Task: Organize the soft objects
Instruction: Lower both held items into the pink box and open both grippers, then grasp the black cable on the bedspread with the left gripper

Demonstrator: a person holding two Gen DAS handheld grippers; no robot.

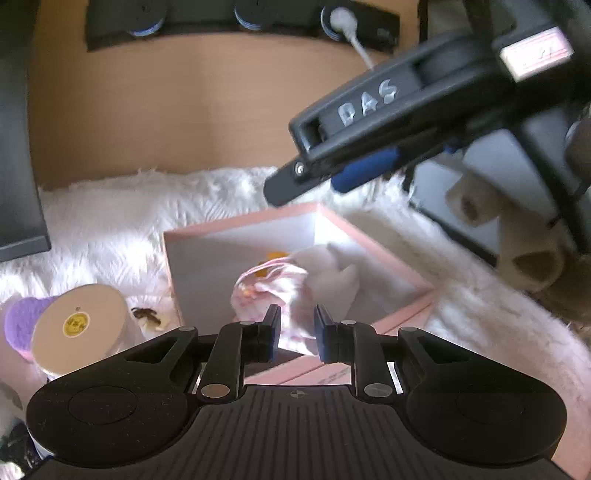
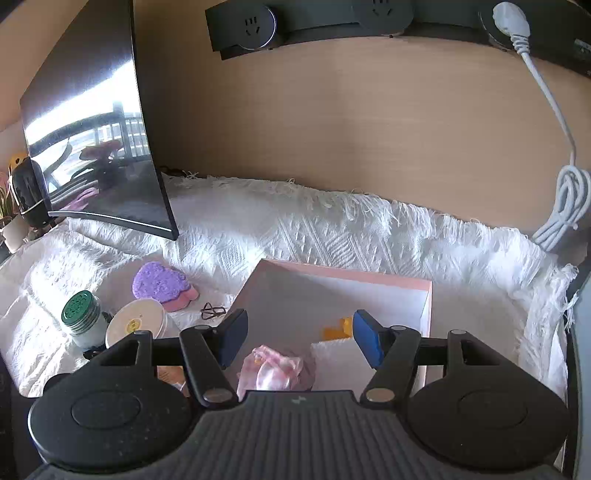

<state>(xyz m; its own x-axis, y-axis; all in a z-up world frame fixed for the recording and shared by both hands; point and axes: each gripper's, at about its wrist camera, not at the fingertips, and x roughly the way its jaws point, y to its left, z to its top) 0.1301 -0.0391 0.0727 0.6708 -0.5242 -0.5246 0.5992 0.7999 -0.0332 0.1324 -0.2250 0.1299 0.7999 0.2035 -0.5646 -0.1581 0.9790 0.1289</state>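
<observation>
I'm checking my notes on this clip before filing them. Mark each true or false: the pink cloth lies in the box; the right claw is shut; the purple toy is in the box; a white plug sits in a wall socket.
1. The pink cloth lies in the box. True.
2. The right claw is shut. False: its jaws stand wide apart, gripping nothing.
3. The purple toy is in the box. False: it lies on the white blanket, left of the box.
4. A white plug sits in a wall socket. True.
</observation>
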